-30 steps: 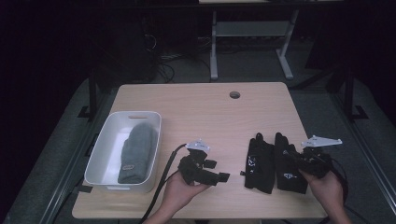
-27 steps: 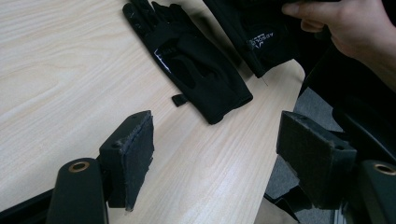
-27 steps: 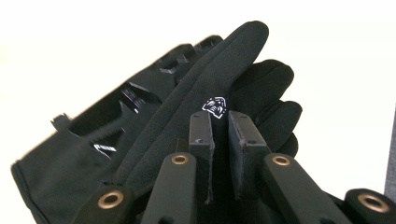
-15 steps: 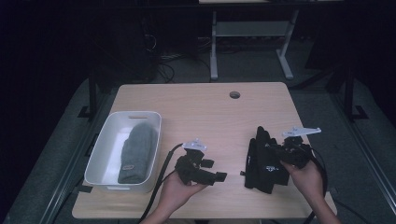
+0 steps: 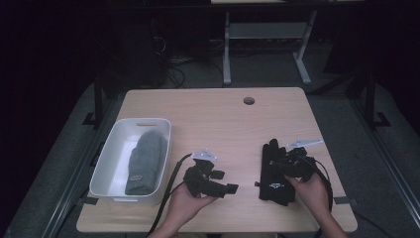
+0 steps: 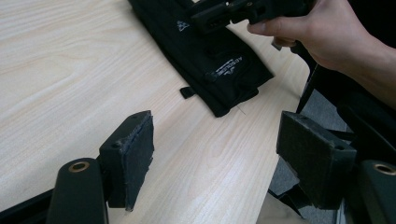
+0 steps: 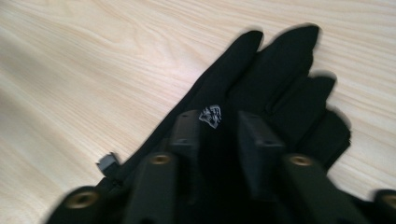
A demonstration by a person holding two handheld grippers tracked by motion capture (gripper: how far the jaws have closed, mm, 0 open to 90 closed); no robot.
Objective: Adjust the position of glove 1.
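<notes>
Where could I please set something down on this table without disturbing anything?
The far half of the table, from the white bin across to the round hole, is bare. The near edge is crowded: black gloves and both claws, left and right.

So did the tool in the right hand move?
Yes. The right tool slid left, from the table's right edge onto the black gloves. Its jaws have just been opening above the gloves, not pinching them.
</notes>
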